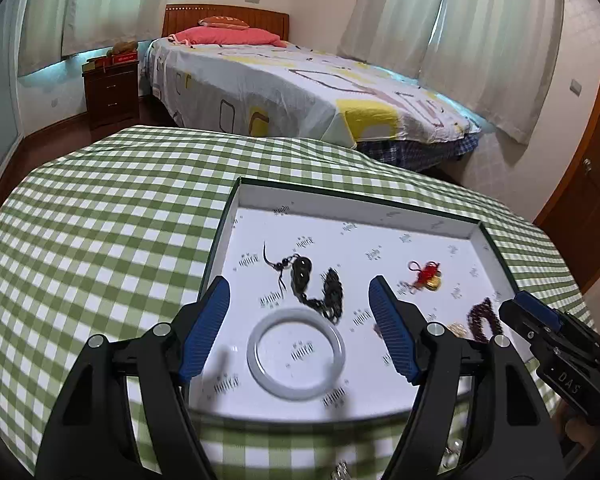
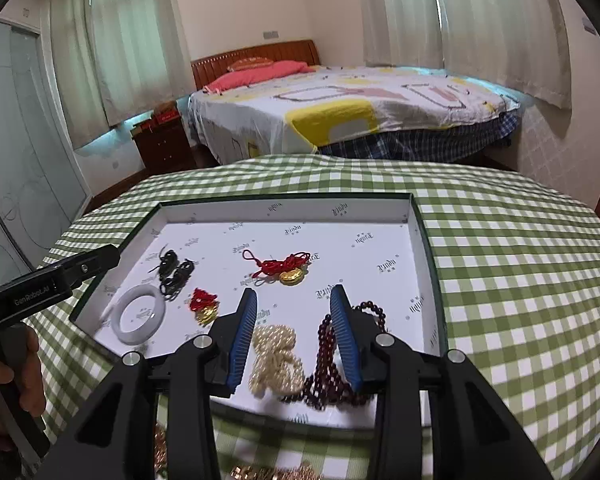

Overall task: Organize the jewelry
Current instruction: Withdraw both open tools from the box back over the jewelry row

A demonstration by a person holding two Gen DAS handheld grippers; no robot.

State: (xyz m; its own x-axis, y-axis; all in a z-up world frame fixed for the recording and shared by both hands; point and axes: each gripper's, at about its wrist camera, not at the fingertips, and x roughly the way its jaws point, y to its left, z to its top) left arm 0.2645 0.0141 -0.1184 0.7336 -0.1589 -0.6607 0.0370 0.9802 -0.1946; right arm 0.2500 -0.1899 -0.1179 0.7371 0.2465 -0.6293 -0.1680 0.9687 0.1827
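Observation:
A shallow white box tray (image 1: 256, 194) (image 2: 416, 224) lies on the green checked table. In it lie a white bangle (image 1: 296, 354) (image 2: 138, 314), a black cord necklace (image 1: 318, 286) (image 2: 174, 274), a red-cord gold charm (image 1: 426, 276) (image 2: 290, 268), a second red-and-gold charm (image 2: 204, 306), a pearl strand (image 2: 276, 358) and a dark red bead strand (image 2: 330, 364) (image 1: 484, 320). My left gripper (image 1: 300, 308) is open and empty, just above the bangle. My right gripper (image 2: 294, 330) is open and empty, its fingers either side of the pearls and red beads.
The green checked tablecloth (image 1: 112, 220) (image 2: 512, 264) runs around the tray. More gold-toned jewelry (image 2: 268, 472) lies on the cloth at the near edge, below the right gripper. A bed (image 1: 300, 92) and a nightstand (image 1: 112, 92) stand beyond the table.

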